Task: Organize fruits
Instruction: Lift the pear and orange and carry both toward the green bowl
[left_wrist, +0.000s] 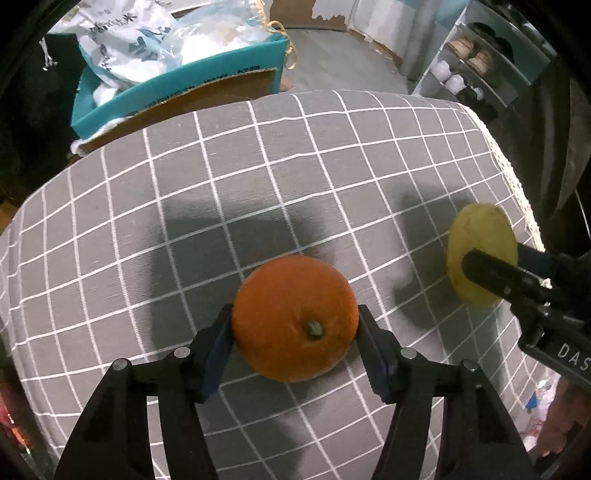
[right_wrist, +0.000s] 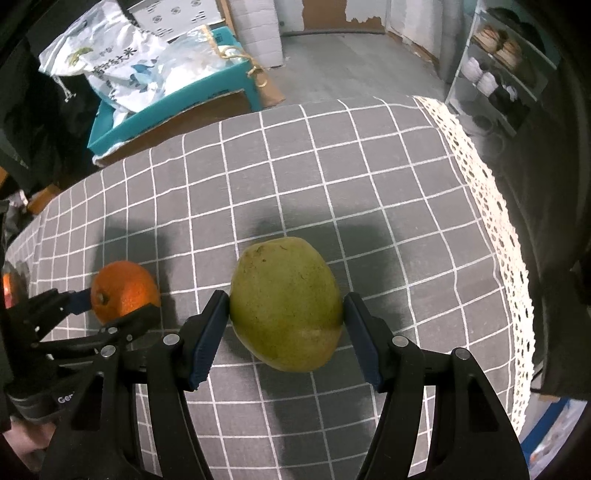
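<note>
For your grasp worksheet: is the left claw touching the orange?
Touching. The left wrist view shows the left claw with both pads pressed against the orange.

Beyond the orange (left_wrist: 295, 319), the checked tablecloth (left_wrist: 258, 177) lies bare up to its far edge, open for a gripper to pass. Right of the orange, the green fruit (left_wrist: 480, 254) and the right gripper (left_wrist: 491, 266) block the way. Past the far edge, a teal box (left_wrist: 177, 99) stands, seemingly lower.
</note>
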